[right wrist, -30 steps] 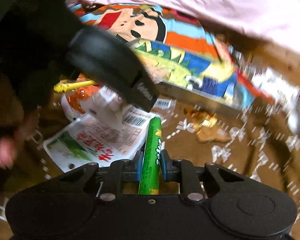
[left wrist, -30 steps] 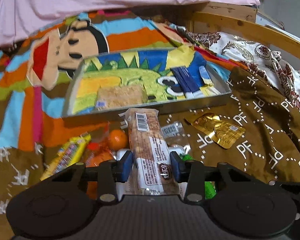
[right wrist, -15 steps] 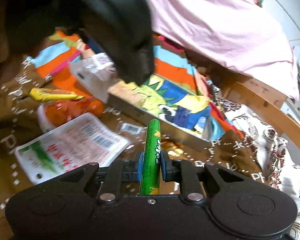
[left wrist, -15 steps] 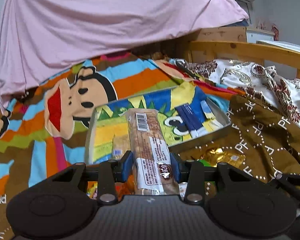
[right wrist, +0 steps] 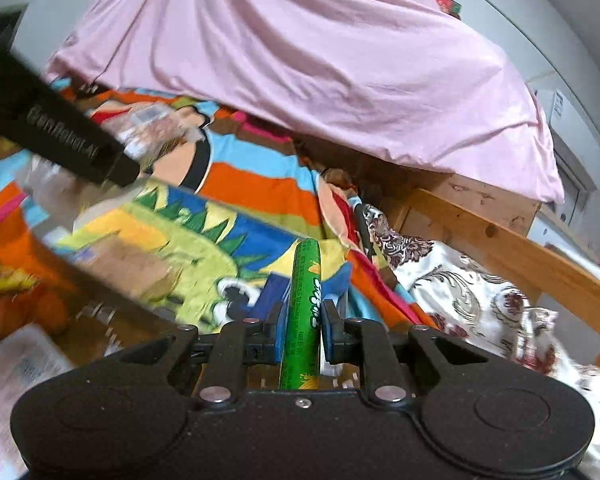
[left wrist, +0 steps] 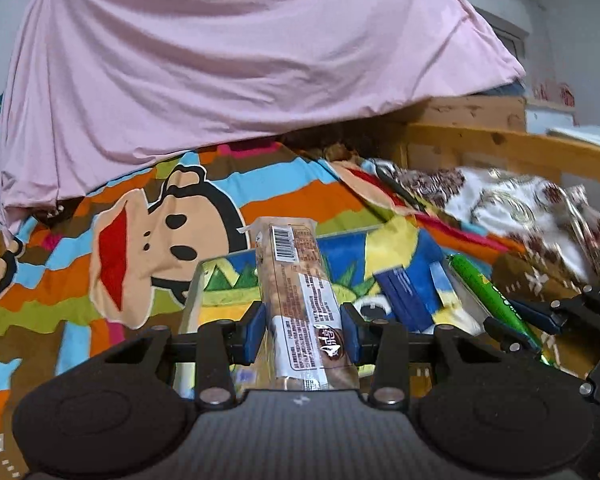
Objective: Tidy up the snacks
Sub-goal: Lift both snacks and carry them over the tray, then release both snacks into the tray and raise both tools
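1. On the bed, at the far left of the left wrist view, we see a striped blanket [left wrist: 80,280] with a cartoon monkey face, and a pink sheet [left wrist: 240,60] draped above it.
2. Moving right, our left gripper [left wrist: 302,332] is clamped on a long cereal bar in a clear wrapper [left wrist: 300,288]; both blue pads press its sides, and the barcode end points away from us.
3. Beneath and behind that bar lies the shallow tray [left wrist: 196,280] with its green, yellow and blue cartoon print, resting on the blanket.
4. Inside the tray, right of the bar, we see dark blue stick packets [left wrist: 404,296] lying flat.
5. Further right, our right gripper [left wrist: 520,324] enters from the edge, pinching a green tube snack [left wrist: 480,284] whose far tip reaches over the tray's right end.
6. At the far right, a white floral quilt [left wrist: 520,208] lies against the wooden bed frame [left wrist: 500,148].
7. From the right wrist view, the jaws stand narrow, closed tightly on the green tube snack [right wrist: 306,300], which sits upright between the pads above the tray's [right wrist: 160,240] blue corner.
8. To the left there, the black body of the left gripper crosses the view, blurred; we cannot read more of it.
9. Low on the left, a white packet [right wrist: 16,364] lies on the bed, too blurred to identify.
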